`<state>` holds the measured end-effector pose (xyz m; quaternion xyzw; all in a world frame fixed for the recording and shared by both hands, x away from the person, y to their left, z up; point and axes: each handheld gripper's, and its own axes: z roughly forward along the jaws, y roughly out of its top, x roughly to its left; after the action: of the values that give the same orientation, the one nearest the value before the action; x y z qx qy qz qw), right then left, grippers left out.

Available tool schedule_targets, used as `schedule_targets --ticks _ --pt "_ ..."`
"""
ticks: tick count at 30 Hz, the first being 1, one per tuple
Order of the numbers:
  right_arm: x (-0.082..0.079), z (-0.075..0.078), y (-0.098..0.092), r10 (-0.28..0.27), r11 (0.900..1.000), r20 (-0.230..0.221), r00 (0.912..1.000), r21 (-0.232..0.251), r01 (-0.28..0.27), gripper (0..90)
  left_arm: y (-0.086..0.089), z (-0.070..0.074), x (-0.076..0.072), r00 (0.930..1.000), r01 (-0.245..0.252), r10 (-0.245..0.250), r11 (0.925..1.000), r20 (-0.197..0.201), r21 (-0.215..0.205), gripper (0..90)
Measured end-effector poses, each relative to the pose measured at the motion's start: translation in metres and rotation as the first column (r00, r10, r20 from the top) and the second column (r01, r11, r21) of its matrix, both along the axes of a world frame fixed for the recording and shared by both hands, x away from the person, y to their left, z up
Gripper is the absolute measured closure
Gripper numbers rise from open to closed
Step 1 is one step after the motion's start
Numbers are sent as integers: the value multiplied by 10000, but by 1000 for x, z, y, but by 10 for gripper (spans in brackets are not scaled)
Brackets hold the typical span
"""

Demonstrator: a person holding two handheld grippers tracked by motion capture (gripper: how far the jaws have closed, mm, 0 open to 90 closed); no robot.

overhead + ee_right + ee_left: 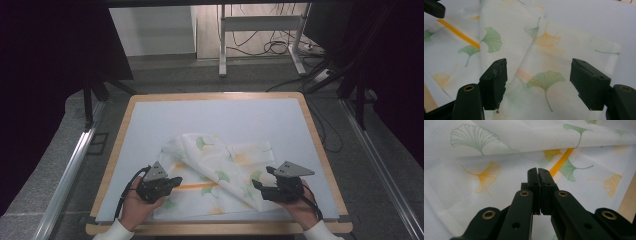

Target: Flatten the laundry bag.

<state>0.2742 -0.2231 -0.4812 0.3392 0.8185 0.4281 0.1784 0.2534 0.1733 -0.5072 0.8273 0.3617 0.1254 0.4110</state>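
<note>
We're seeing one ginkgo-print cloth (215, 175) lying crumpled on the near half of the table (210, 115) btwn two grippers, w/ left gripper (538, 173) closed tight atop it, pinching nothing visible, and right gripper (537, 82) gaping wide over a fold.

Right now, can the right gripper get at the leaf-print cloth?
Probably yes. The right gripper hangs open right over the cloth, a fold between its jaws, nothing in the way.
</note>
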Motion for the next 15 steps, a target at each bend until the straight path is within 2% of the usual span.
schedule_targets --ticks 7,8,10,11,13,15 --pt "2 5 28 773 9967 -222 9968 -242 -778 312 -5 -5 0 9998 139 -138 9999 -160 88 886" --pt "2 6 39 1013 9942 -260 9945 -328 -1021 311 -6 -5 0 9997 160 -158 9998 -188 99 888" --pt "2 7 44 1121 9929 -278 9933 -376 -1131 311 -7 -7 0 9996 216 -213 9997 -210 131 888" --pt "4 7 55 1344 9892 -342 9903 -550 -1361 310 -8 -7 1 9994 281 -276 9994 -213 192 887" --pt "5 7 58 1393 9881 -380 9895 -612 -1414 309 -8 -7 1 9993 294 -290 9994 -225 194 886" --pt "13 3 71 1508 9842 -547 9870 -856 -1551 300 -8 -8 2 9992 323 -317 9992 -238 229 885"
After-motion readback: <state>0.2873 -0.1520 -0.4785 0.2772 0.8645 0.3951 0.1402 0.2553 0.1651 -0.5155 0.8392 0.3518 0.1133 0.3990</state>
